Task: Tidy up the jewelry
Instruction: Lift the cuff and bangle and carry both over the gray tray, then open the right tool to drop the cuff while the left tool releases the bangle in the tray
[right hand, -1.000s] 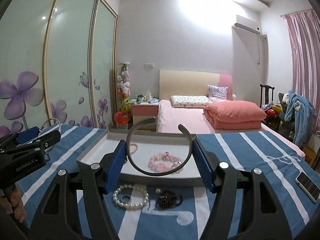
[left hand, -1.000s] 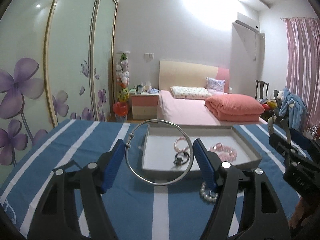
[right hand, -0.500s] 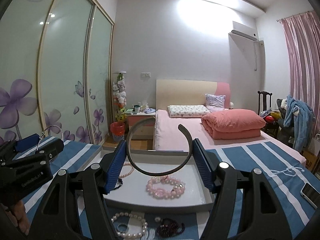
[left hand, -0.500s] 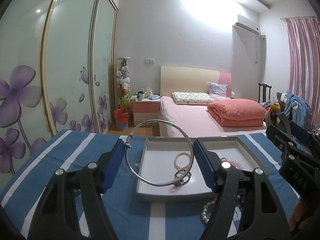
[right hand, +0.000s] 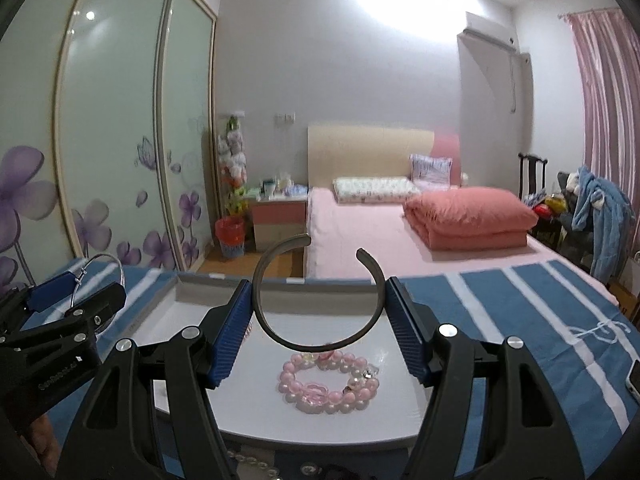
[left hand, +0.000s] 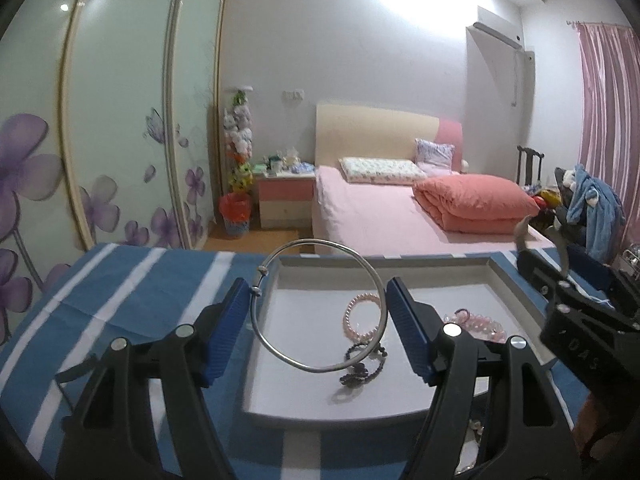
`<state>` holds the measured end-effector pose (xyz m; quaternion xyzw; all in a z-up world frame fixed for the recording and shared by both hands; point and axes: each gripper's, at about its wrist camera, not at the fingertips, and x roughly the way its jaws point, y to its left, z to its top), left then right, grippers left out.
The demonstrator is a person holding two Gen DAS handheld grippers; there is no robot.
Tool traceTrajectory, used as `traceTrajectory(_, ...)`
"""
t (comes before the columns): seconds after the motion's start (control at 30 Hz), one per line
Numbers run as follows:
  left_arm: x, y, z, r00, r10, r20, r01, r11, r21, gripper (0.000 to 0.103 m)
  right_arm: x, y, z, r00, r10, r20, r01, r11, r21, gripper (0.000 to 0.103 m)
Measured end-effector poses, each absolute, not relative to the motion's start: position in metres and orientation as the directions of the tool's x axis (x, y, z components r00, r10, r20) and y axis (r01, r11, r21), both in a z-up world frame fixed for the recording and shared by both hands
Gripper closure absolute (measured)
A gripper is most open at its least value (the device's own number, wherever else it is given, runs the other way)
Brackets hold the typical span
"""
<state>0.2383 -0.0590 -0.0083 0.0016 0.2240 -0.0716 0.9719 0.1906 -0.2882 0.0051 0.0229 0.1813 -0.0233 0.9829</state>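
Observation:
My left gripper (left hand: 318, 312) is shut on a thin silver bangle (left hand: 276, 350) and holds it upright over the left part of the white tray (left hand: 320, 408). My right gripper (right hand: 318, 320) is shut on a dark open cuff bangle (right hand: 264, 320) over the tray's bare floor (right hand: 192, 340). In the tray lie a pink bead bracelet (left hand: 356, 320), a dark charm bracelet (left hand: 362, 370) and a chunky pink bead bracelet (right hand: 328, 384), which also shows in the left wrist view (left hand: 478, 322). The right gripper shows at the right edge of the left wrist view (left hand: 560, 276).
The tray rests on a blue and white striped cloth (left hand: 132, 292). A pearl strand (right hand: 248, 462) lies on the cloth just in front of the tray. A phone (right hand: 634, 376) lies at the far right. A pink bed (left hand: 400, 216) stands beyond the table.
Both grippers have moved forward over the tray, each still holding its bangle. The tray and the bracelets in it look larger and nearer; the pearl strand has dropped out below.

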Motion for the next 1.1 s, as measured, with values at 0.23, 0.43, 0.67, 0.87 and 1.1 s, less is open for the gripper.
traceTrajectory(0.23,0.262,-0.067,-0.031,0.838,-0.173,-0.517,0.177,0.983,-0.042,0.034,0.216,-0.29,-0.013,0.877,0.01,-0.481,0.028,0.997,0.072,0.036)
traceTrajectory(0.43,0.276,-0.07,-0.046,0.806,-0.188,-0.561,0.19,0.98,-0.056,0.034,0.227,-0.289,-0.026,0.832,0.027,-0.555,0.024,0.996,0.084,0.036)
traceTrajectory(0.67,0.286,-0.066,-0.05,0.793,-0.195,-0.578,0.181,0.98,-0.082,0.033,0.229,-0.294,-0.023,0.821,0.029,-0.569,0.036,0.994,0.104,0.027)
traceTrajectory(0.87,0.277,-0.053,-0.035,0.814,-0.187,-0.55,0.154,0.982,-0.105,0.033,0.219,-0.309,-0.014,0.834,0.013,-0.552,0.073,0.988,0.134,0.028)
traceTrajectory(1.1,0.251,-0.035,-0.021,0.825,-0.168,-0.54,0.13,0.986,-0.109,0.033,0.2,-0.328,-0.009,0.832,-0.005,-0.554,0.1,0.985,0.143,0.032)
